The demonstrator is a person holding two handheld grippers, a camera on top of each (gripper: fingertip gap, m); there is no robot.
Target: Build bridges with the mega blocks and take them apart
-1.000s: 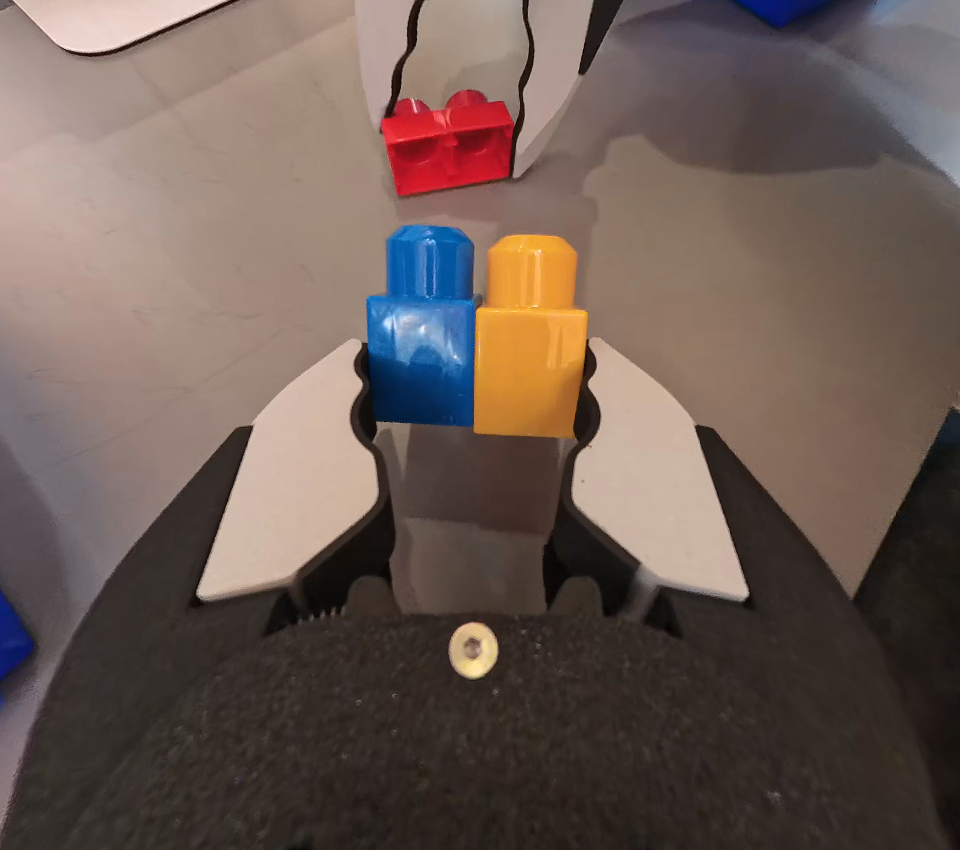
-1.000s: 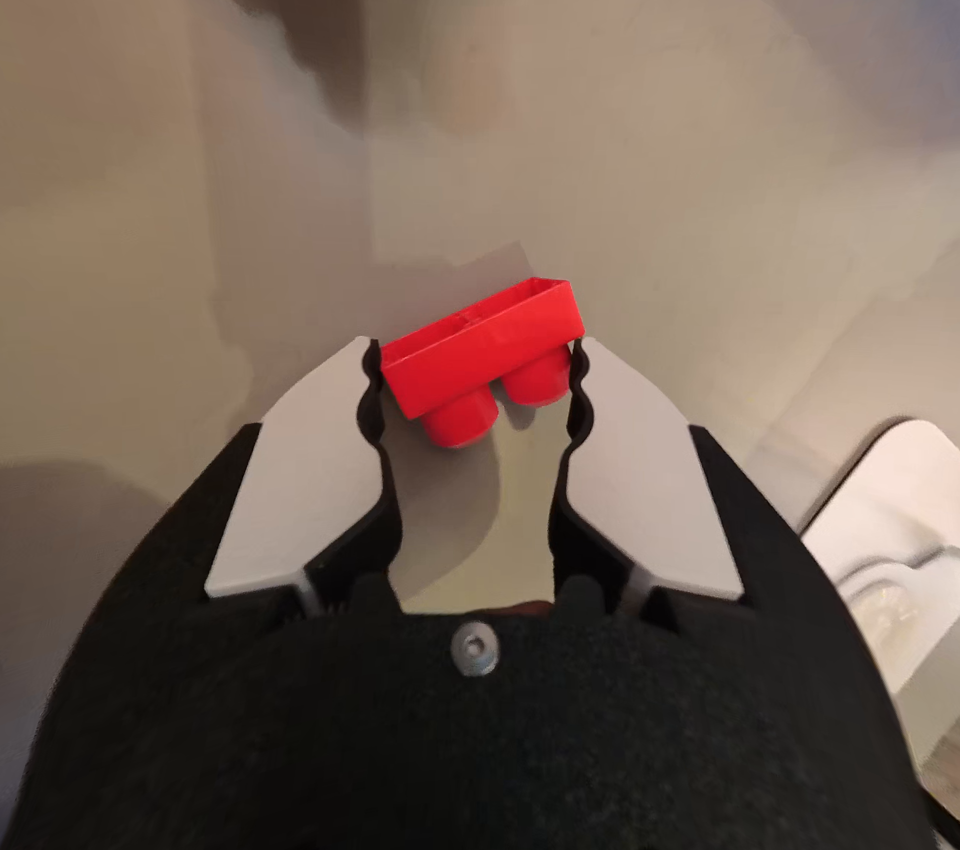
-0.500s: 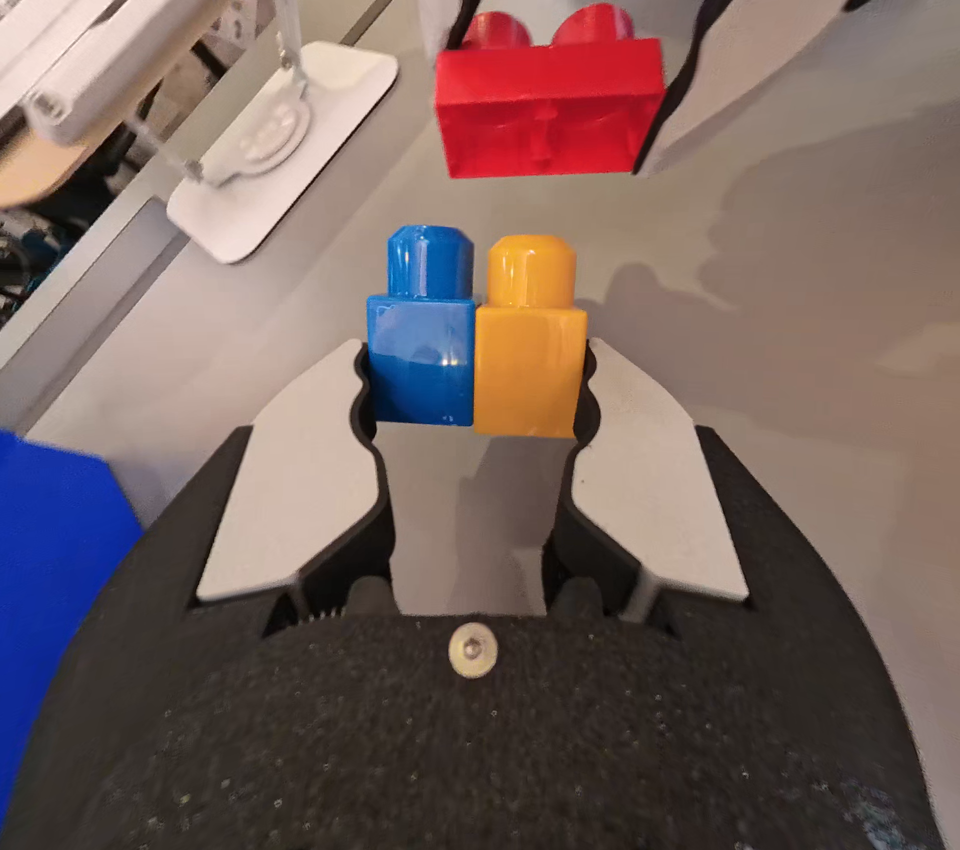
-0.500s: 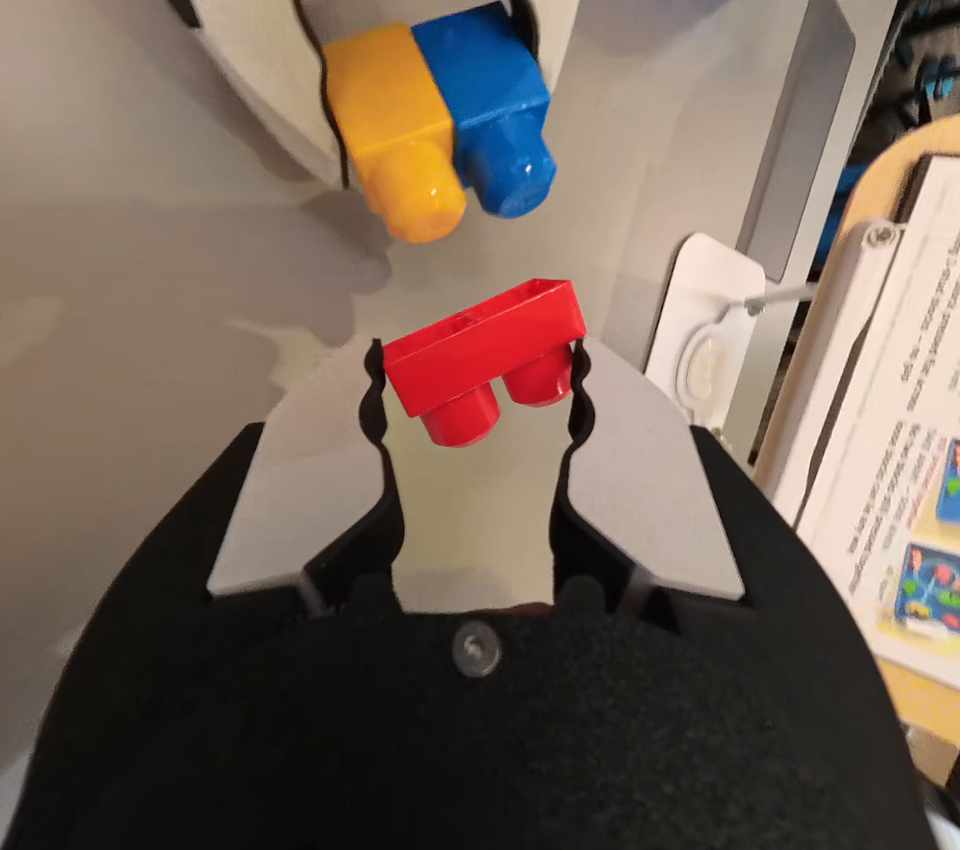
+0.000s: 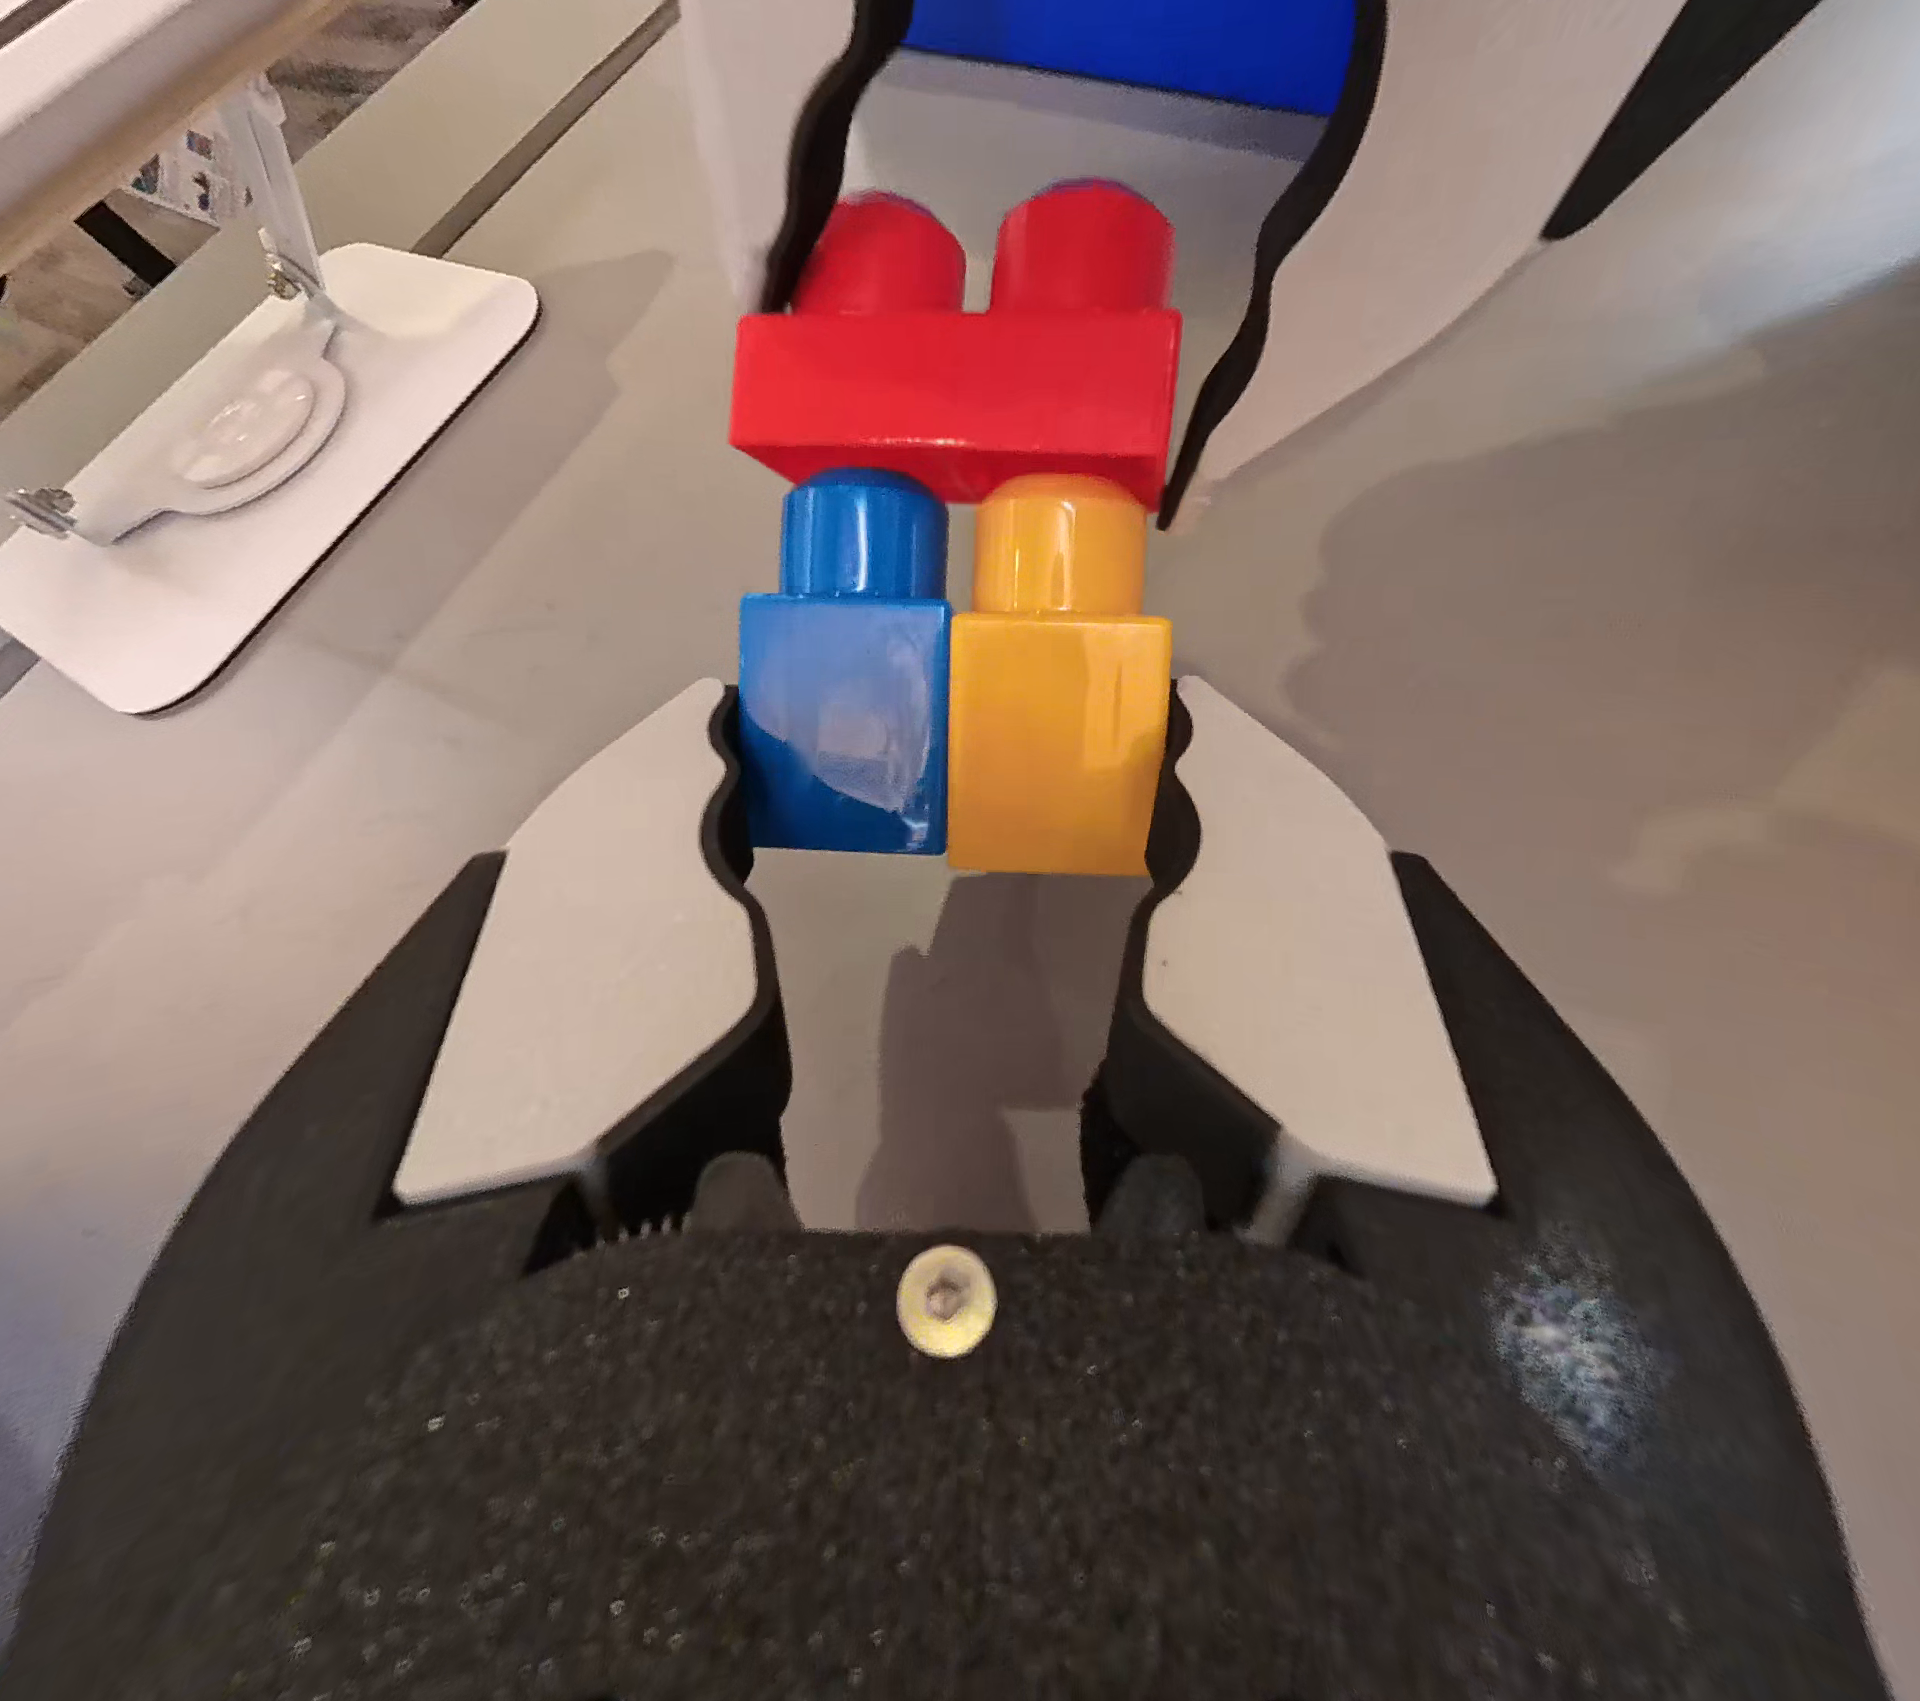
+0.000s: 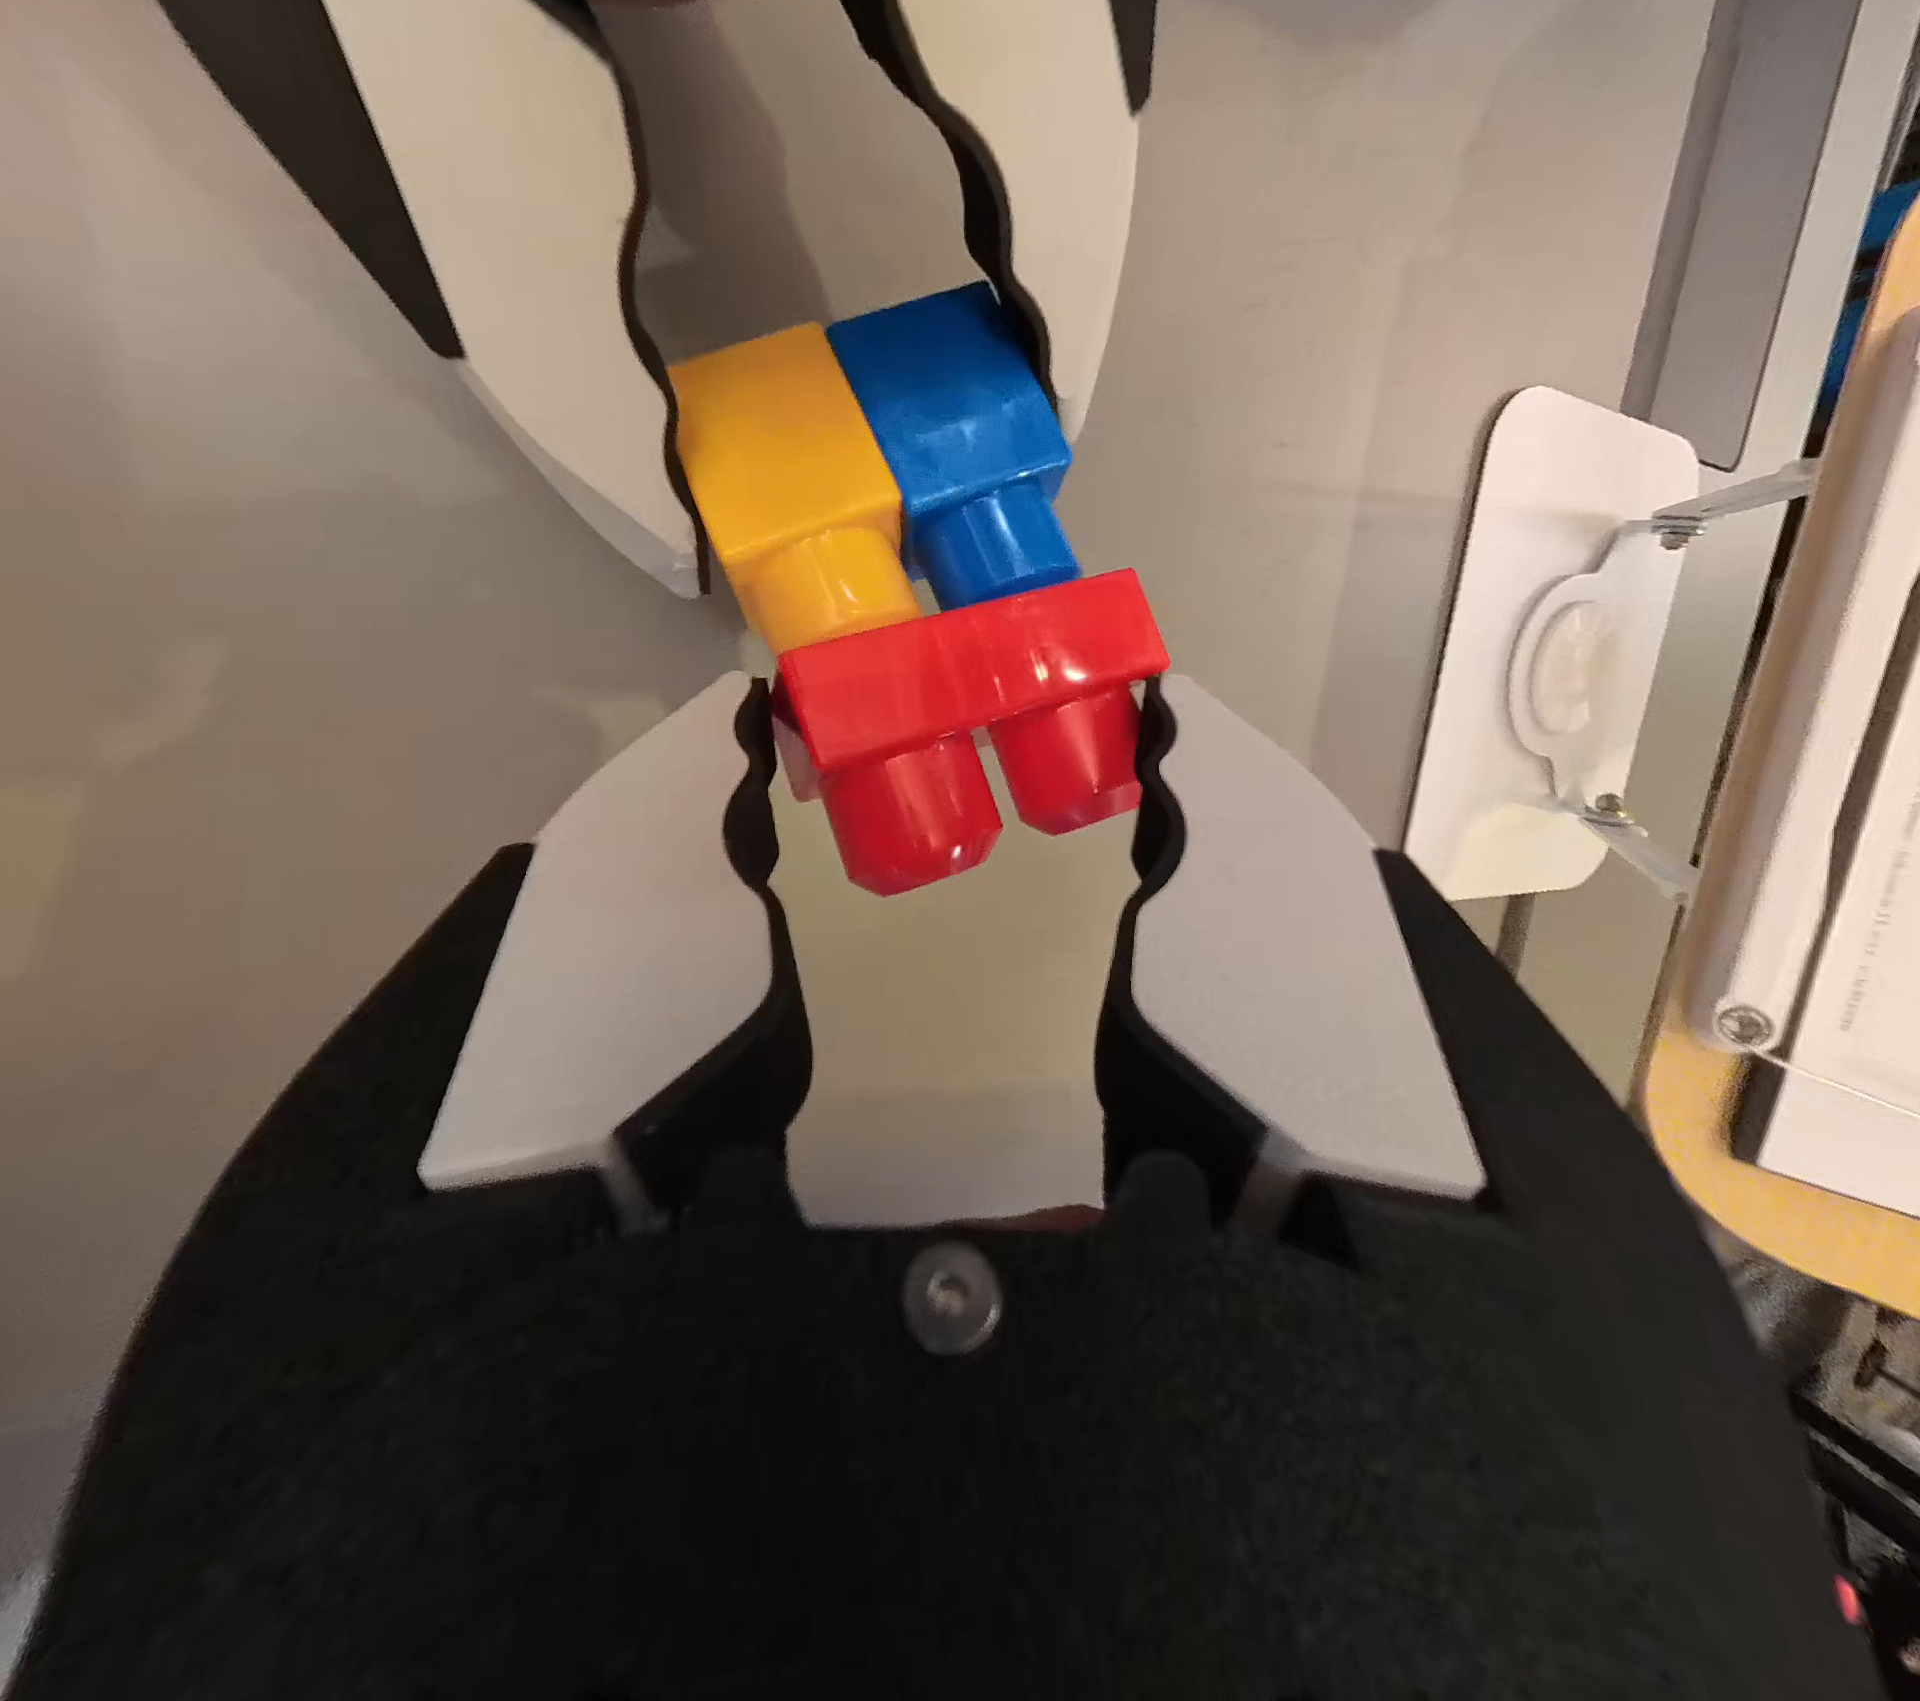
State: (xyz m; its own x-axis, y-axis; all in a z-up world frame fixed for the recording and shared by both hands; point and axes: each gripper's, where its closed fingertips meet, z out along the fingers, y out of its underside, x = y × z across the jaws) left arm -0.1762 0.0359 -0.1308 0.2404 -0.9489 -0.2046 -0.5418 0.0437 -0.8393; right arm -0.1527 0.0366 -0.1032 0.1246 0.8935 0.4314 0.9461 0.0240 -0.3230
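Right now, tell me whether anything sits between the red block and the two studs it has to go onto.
Nothing visible does. The red block in the right gripper sits directly at the studs of the blue block and yellow block, held together by the left gripper.

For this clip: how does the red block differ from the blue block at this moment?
The red block is a wide two-stud piece; the blue block is a narrow single-stud piece. The red block is pinched alone in the right gripper; the blue block is pinched in the left gripper side by side with the yellow block. The red block sits at the top, over the blue block's stud. Both are glossy plastic, held off the table.
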